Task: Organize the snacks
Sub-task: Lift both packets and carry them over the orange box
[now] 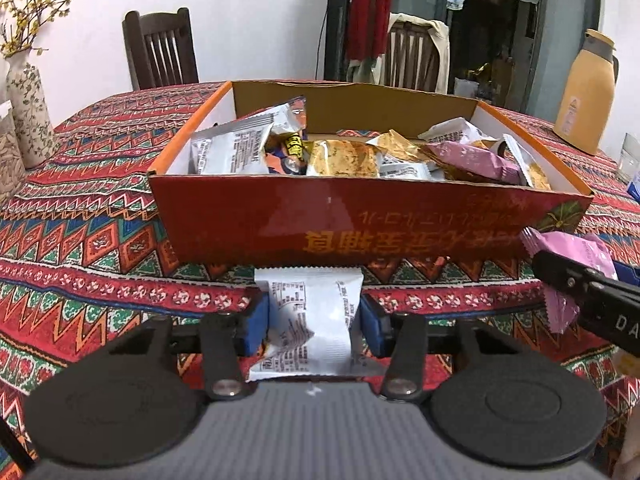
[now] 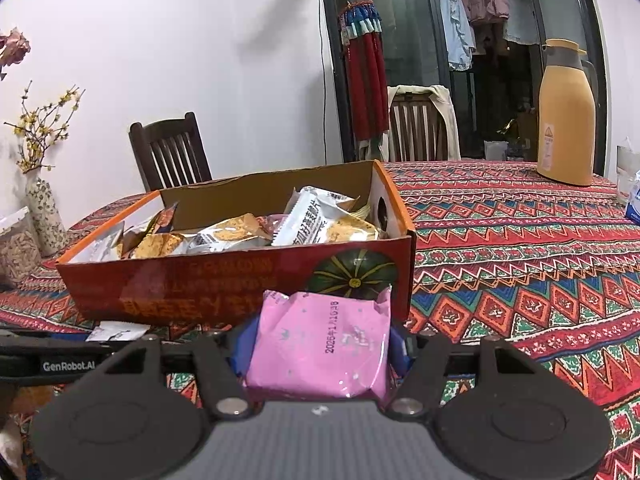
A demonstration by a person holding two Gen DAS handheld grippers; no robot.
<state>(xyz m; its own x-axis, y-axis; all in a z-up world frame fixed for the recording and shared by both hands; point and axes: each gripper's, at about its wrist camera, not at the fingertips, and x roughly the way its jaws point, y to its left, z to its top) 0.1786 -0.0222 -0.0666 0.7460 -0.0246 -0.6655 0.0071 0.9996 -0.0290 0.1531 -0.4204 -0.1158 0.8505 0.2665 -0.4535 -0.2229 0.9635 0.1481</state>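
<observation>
The left tongs (image 1: 314, 316) are closed on a white packet (image 1: 310, 320); the blue pads (image 1: 256, 320) press both its sides. The packet sits just in front of the box (image 1: 360, 220), low over the bench (image 1: 80, 240).

The right tongs (image 2: 318, 344) grip a pink packet (image 2: 320, 344), likewise just before the box front, near its pumpkin print (image 2: 352, 272).

The box stands on the patterned bench and holds loose snack packets (image 1: 340, 156) in white, gold and pink.

View differences:
- The left view shows the right tongs from the side at the right edge, with the pink packet in them. It looks down into the whole box.
- The right view shows the left tongs only as a dark arm at the left edge, with a corner of the white packet beside it. It sees the box at a lower angle, right end wall facing.
- Both views show the chair (image 2: 172, 152), vase (image 1: 28, 116) and flask (image 2: 566, 116).
</observation>
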